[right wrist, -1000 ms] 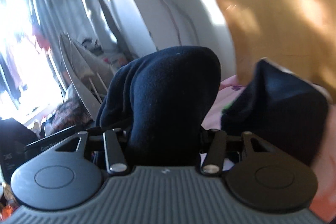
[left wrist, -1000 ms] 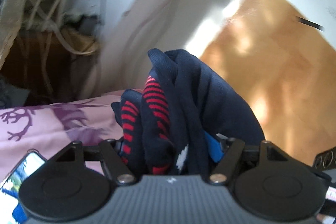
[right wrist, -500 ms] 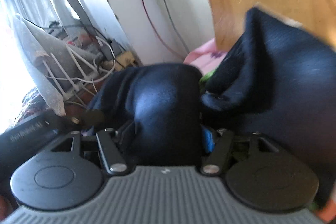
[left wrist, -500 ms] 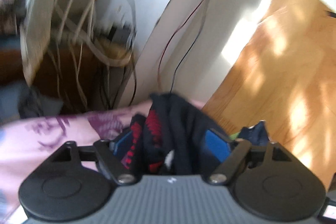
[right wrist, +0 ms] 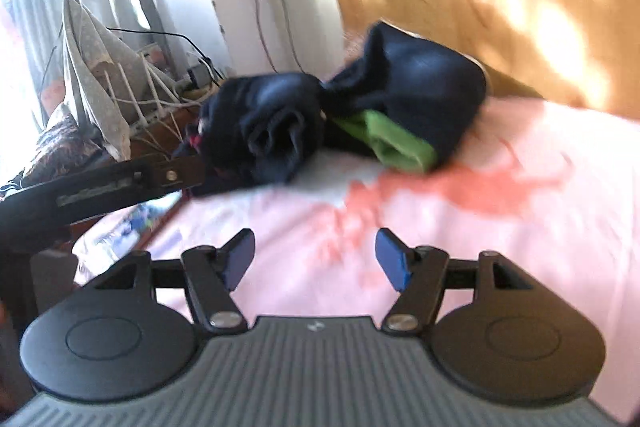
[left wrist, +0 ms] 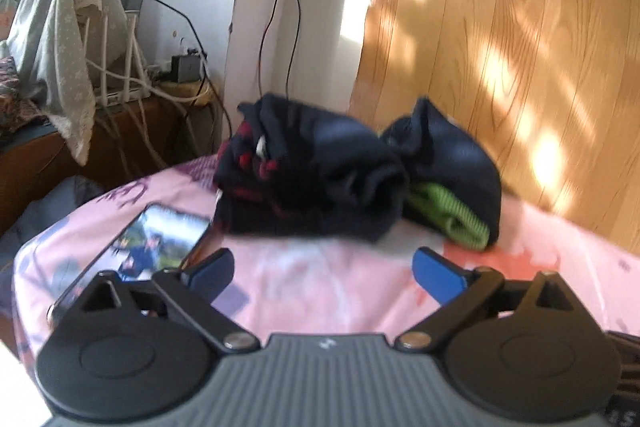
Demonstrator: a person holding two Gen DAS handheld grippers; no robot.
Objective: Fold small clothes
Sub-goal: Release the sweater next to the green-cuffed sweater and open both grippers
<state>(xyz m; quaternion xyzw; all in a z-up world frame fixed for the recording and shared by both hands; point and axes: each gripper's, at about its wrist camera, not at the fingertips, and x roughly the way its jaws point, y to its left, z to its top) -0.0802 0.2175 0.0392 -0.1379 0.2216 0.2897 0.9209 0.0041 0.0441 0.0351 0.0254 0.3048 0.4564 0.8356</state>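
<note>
Two folded bundles lie side by side on the pink bedsheet near the wooden panel. The left one is a navy garment with red stripes, rolled end toward me. The right one is navy with a green striped layer, also seen from the right wrist. My left gripper hangs short of the striped bundle, its jaws opening wide with nothing between them. My right gripper stands open over the sheet, apart from both bundles.
A lit phone lies on the sheet just left of the left gripper. A black arm of the left gripper crosses the right wrist view. A dark bedside cabinet with cables and a draped cloth stands at left; wood panelling behind.
Both grippers have let go of the navy garment and pulled back. It now lies on the sheet beside the navy and green bundle. Both pairs of jaws have opened.
</note>
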